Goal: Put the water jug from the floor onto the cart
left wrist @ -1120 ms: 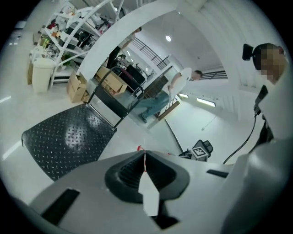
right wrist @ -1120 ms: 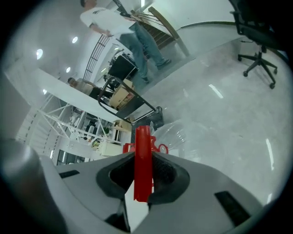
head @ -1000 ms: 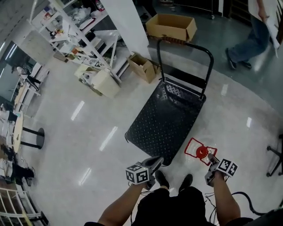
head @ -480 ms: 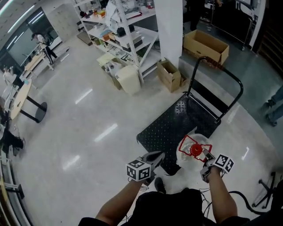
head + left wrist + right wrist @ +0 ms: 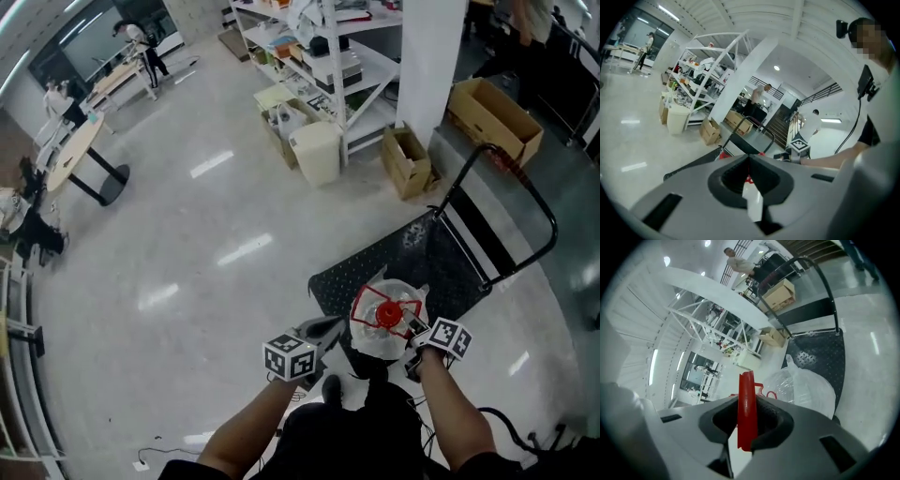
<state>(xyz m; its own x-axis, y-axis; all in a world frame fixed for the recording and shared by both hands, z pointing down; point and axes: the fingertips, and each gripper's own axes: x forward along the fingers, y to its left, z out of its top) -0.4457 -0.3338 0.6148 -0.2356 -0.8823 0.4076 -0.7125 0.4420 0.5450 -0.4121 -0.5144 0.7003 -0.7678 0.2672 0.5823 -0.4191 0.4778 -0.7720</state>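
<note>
The water jug [image 5: 386, 323] is clear plastic with a red cap and a red frame handle [image 5: 375, 302]. It hangs off the floor over the near end of the black cart deck [image 5: 427, 258], whose push bar [image 5: 530, 192] stands at the far end. My right gripper [image 5: 413, 335] is shut on the red handle [image 5: 746, 385], which runs upright between its jaws [image 5: 747, 401]; the jug [image 5: 808, 385] hangs just beyond them. My left gripper [image 5: 323, 329] is to the left of the jug, shut and holding nothing. In the left gripper view, its tips [image 5: 749, 158] meet in front of the cart.
An open cardboard box [image 5: 405, 161] and a white bin [image 5: 317, 152] stand by a white pillar [image 5: 431, 52] and white shelving [image 5: 328, 56] beyond the cart. A larger box [image 5: 495, 117] lies at far right. A round table [image 5: 80, 155] is at far left.
The jug has come up off the floor beside the cart and now hangs over its near end. Both grippers have swung left and forward with it.
</note>
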